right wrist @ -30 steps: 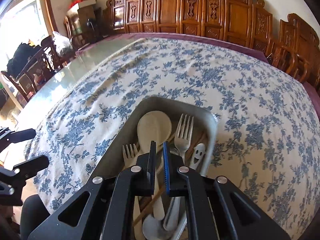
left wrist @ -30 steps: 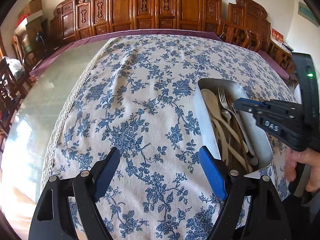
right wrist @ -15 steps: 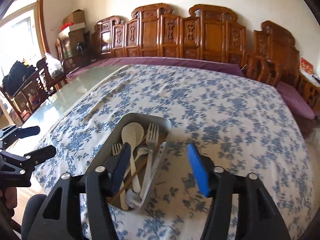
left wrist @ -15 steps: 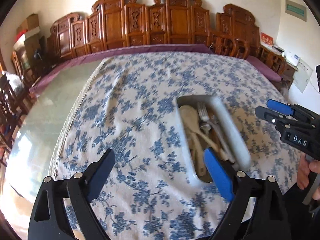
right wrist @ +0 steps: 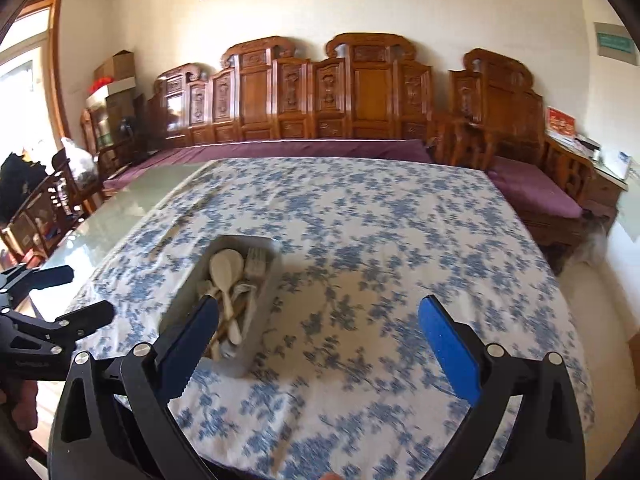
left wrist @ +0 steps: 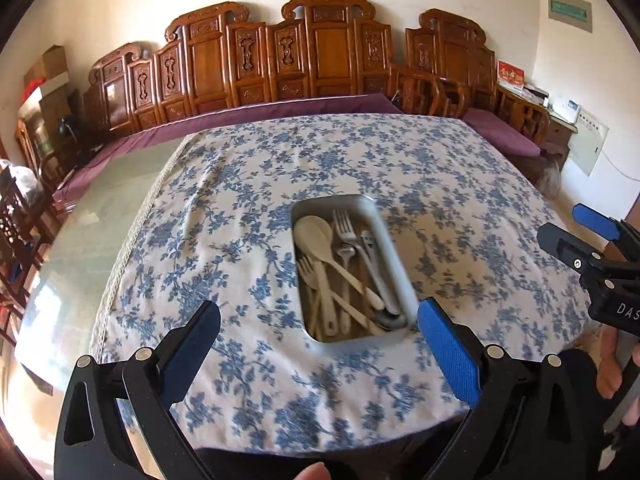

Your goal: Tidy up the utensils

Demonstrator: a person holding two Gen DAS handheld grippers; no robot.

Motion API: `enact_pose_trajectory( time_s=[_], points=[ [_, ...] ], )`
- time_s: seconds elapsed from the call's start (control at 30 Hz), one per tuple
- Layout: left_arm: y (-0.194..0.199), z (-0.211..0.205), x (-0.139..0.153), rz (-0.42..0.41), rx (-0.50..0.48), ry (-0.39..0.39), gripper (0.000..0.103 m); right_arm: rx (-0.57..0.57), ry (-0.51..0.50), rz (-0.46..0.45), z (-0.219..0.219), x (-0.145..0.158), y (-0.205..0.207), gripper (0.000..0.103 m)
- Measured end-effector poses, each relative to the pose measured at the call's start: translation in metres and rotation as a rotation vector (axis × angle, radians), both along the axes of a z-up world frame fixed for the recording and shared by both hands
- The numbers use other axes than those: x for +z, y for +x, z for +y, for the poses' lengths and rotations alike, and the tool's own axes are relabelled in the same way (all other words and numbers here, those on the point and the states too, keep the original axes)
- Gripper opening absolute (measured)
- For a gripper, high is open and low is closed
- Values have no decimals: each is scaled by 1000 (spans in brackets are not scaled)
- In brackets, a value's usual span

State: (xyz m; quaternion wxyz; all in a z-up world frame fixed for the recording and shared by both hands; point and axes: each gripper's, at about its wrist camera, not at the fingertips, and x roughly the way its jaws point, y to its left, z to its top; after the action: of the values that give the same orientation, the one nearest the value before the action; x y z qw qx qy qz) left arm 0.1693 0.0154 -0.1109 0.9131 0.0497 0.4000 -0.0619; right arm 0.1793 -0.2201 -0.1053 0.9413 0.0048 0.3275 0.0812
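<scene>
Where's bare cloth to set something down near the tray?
Free: the tablecloth between the tray and the purple bench cushion, plus cloth right of the tray. The bare glass on the left is free too. Crowded: inside the tray, full of utensils.

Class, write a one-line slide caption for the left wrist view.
Opening, empty left gripper above a floral tablecloth, metal tray filled with utensils.

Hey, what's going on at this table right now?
A person holds a two-finger gripper in each hand above a table with a blue floral tablecloth. A metal tray on the cloth holds forks and pale spoons, all piled together. Neither the left gripper nor the right gripper holds anything; both sets of jaws are opening, with nothing between them. No loose utensils show on the cloth.
</scene>
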Motion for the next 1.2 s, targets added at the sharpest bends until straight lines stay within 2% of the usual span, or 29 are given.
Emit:
enact_pose_trajectory(
  time_s=[0.27, 0.47, 0.8, 0.93, 1.2],
  points=[
    [-36, -23, 25, -47, 6, -11, 95, -40, 14, -51, -29, 25, -46, 100],
    [-69, -37, 61, -153, -2, -25, 95, -44, 30, -132, -35, 60, -77, 100],
    [-102, -38, 111, -275, 32, -64, 95, -57, 63, -262, -43, 113, -117, 100],
    [-110, -36, 121, -308, 47, -75, 95, -52, 66, -284, -43, 123, -125, 100],
    [-114, -32, 127, -322, 59, -87, 95, -53, 60, -295, -43, 128, -129, 100]
  ],
)
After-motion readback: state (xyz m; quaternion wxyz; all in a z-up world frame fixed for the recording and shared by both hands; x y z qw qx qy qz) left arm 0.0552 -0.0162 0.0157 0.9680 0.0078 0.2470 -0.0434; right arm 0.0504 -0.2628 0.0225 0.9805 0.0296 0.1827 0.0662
